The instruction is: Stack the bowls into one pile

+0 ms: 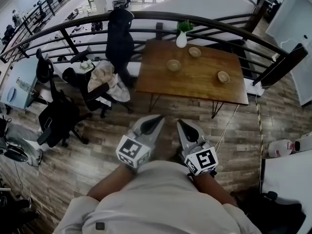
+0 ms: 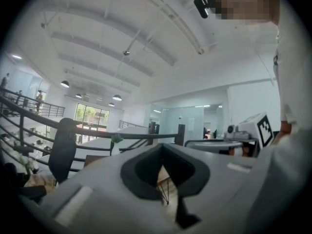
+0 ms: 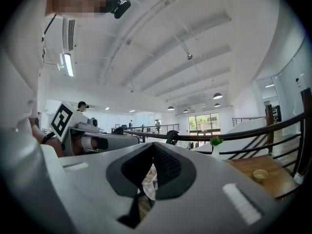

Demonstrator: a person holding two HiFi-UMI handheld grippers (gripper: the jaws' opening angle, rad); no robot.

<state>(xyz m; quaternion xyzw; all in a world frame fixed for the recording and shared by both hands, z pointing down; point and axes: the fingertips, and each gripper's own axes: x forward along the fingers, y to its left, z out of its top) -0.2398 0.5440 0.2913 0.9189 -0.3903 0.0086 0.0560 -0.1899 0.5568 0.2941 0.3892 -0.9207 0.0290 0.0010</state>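
Note:
Three small tan bowls stand apart on the wooden table (image 1: 204, 87): one in the middle (image 1: 173, 65), one at the back (image 1: 194, 51), one at the right (image 1: 223, 76). My left gripper (image 1: 158, 119) and right gripper (image 1: 181, 124) are held side by side close to my body, well short of the table, over the plank floor. Both have their jaws together with nothing between them. In the left gripper view the left gripper (image 2: 162, 146) points level at the railing. The right gripper (image 3: 154, 145) view catches one bowl (image 3: 260, 174) on the table at the far right.
A white vase with a green plant (image 1: 181, 39) stands at the table's back edge. A curved black railing (image 1: 146, 17) runs behind the table. Left of the table are an office chair draped with clothes (image 1: 105, 82), a black chair (image 1: 58, 118) and a standing person in dark clothes (image 1: 119, 38).

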